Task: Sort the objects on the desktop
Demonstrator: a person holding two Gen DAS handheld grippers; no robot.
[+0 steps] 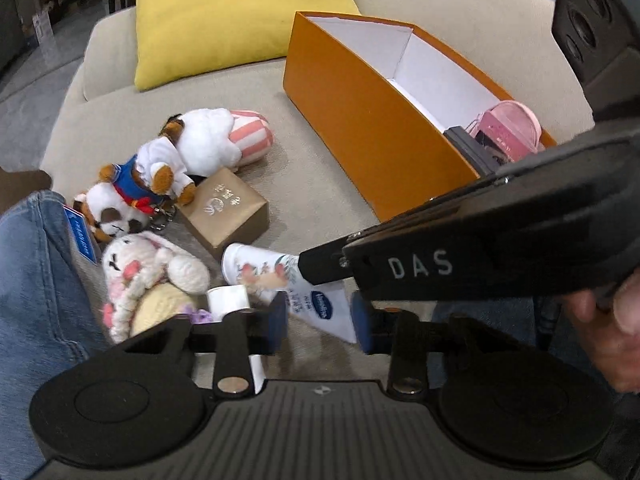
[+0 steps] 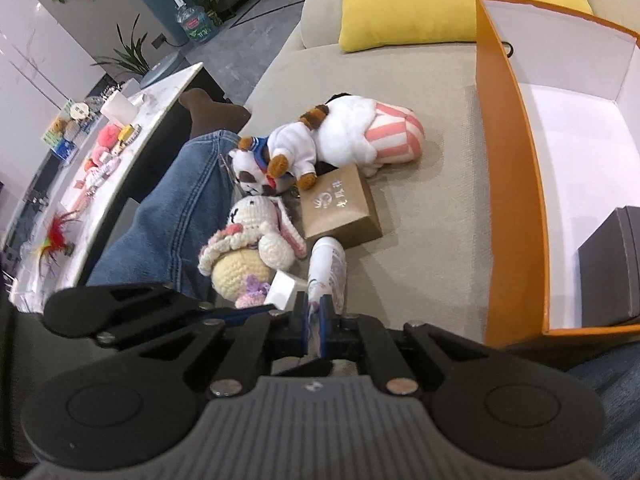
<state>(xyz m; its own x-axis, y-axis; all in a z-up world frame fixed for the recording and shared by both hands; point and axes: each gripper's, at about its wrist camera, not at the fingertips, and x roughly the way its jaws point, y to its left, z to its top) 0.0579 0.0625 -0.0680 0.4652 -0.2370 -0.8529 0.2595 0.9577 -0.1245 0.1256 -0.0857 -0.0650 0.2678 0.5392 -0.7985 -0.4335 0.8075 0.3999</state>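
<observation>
Tube [image 2: 329,270] lies on the beige couch [image 2: 432,216] just below the brown box [image 2: 340,210], beside the crochet bunny [image 2: 250,236]. Right gripper [image 2: 316,320] has its jaws narrow, clamped on the tube's flat end. Left gripper [image 1: 320,318] has its jaws wide, holding nothing, with the tube's end between its pads. Orange box [image 1: 372,136] sits well apart to the right, with a pink case [image 1: 508,130] inside.

Right gripper [image 2: 316,322] jaws seemingly pinched shut; left gripper [image 1: 320,322] jaws apart.
</observation>
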